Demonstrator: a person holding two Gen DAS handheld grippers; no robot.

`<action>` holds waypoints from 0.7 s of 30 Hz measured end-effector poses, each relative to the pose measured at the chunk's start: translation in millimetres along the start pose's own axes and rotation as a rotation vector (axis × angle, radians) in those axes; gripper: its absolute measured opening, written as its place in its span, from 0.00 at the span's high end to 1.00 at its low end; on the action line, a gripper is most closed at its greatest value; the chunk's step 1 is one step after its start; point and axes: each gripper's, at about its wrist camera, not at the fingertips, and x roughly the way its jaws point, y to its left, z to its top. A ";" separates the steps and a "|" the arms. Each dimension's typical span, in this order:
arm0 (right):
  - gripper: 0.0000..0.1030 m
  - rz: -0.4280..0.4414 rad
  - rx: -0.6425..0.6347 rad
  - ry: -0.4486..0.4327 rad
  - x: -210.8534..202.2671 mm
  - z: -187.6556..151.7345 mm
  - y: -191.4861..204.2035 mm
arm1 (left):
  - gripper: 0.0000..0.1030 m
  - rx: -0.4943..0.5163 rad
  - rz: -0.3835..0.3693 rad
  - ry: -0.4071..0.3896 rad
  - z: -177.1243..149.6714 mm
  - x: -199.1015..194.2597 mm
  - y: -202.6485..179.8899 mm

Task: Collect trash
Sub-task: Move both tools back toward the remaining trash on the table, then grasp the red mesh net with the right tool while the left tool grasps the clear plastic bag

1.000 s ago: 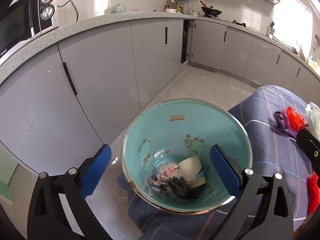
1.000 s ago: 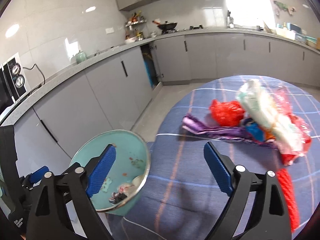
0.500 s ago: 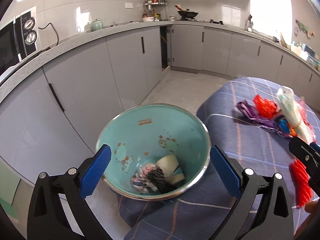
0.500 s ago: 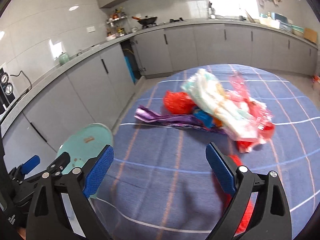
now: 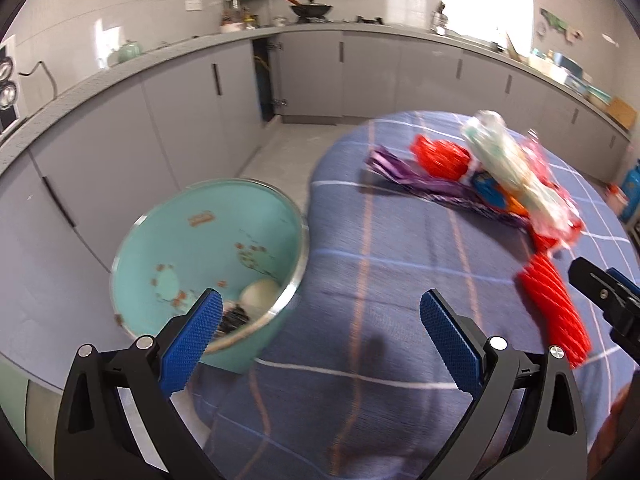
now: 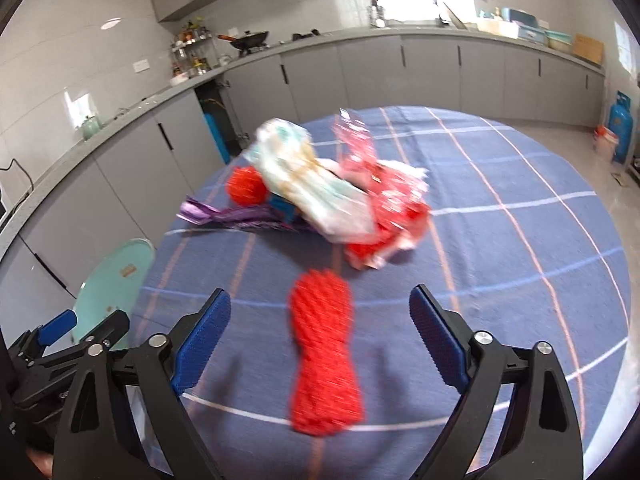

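Observation:
A teal bowl (image 5: 224, 240) with a paper cup and scraps inside sits at the left edge of a round table under a blue checked cloth (image 5: 380, 264). My left gripper (image 5: 322, 334) is open and empty, its left pad over the bowl's near rim. A pile of wrappers (image 6: 336, 200), purple, red, white and clear pink, lies mid-table. A flat red mesh piece (image 6: 324, 356) lies nearer. My right gripper (image 6: 320, 338) straddles the red mesh piece from above with its jaws closing; the pads stand clear of it. The bowl (image 6: 116, 280) shows at the right wrist view's left edge.
Grey kitchen cabinets (image 5: 180, 120) and a counter curve around behind the table, with one cabinet door ajar. A wok (image 5: 310, 10) sits on the stove. A blue gas cylinder (image 6: 620, 128) stands on the floor at far right. Bare cloth lies right of the pile.
Both grippers swung right, from over the bowl toward the table's middle. The bowl slid to the left in both views, and the red mesh piece came between the right gripper's fingers.

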 end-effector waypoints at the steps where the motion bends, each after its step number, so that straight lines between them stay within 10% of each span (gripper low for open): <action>1: 0.23 -0.004 0.008 0.008 0.5 -2.5 -4.4 | 0.06 0.004 -0.007 0.003 -1.6 0.1 -3.4; 21: 0.68 0.004 -0.057 0.152 35.2 -20.7 -0.8 | 0.08 0.062 -0.057 0.021 -3.4 6.1 -25.7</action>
